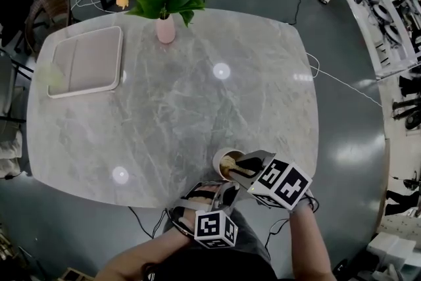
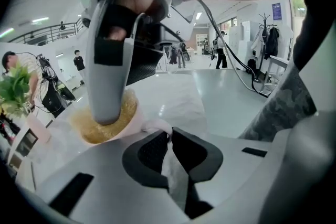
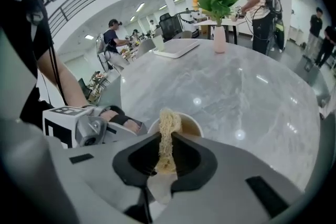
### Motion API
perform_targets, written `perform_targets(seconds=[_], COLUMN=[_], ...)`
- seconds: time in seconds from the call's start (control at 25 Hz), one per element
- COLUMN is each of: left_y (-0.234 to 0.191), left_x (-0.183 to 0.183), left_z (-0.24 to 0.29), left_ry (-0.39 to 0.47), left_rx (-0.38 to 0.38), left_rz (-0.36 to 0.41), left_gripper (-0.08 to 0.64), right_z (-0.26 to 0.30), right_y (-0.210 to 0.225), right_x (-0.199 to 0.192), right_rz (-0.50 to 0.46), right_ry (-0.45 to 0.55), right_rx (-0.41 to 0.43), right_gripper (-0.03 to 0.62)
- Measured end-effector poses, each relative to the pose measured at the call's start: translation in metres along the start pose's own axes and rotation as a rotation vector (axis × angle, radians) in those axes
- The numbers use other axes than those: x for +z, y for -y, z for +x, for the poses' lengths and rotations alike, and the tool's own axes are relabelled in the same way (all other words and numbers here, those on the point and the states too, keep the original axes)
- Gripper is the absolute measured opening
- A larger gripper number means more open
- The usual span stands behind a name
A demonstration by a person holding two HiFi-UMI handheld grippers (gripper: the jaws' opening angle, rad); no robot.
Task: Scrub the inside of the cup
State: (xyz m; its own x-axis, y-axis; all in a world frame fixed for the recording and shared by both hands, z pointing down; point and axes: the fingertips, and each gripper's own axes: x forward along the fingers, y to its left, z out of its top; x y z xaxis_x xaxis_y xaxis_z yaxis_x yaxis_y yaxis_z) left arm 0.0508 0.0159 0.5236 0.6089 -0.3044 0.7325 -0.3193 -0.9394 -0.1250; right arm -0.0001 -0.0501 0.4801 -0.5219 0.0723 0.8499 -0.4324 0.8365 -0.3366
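The right gripper [image 3: 167, 140] pinched a tan, fibrous scrubber [image 3: 168, 122] between its jaws at the mouth of a pale cup [image 3: 197, 124] on a grey marble table [image 3: 236, 92] (a vase of greenery [image 3: 219, 34] stood at the far edge, near a tray [image 3: 176, 48]).

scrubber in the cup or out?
In: the loofah scrubber, clamped by the right gripper, fills the cup below its rim.

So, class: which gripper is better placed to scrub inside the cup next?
Right. The right gripper is shut on the fibrous scrubber, which reaches into the cup. The left gripper is shut on the cup's handle, steadying it.
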Motion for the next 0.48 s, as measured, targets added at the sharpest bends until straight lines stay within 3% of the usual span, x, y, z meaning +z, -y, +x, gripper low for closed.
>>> perform_targets(seconds=[0.48], left_y=[0.0], left_x=[-0.009], left_z=[-0.006], left_ry=[0.004], left_rx=[-0.063], left_rz=[0.025], left_gripper=[0.04], right_z=[-0.037], right_y=[-0.001], right_x=[0.006], right_rz=[0.175], right_ry=[0.288], right_rx=[0.088], right_gripper=[0.06])
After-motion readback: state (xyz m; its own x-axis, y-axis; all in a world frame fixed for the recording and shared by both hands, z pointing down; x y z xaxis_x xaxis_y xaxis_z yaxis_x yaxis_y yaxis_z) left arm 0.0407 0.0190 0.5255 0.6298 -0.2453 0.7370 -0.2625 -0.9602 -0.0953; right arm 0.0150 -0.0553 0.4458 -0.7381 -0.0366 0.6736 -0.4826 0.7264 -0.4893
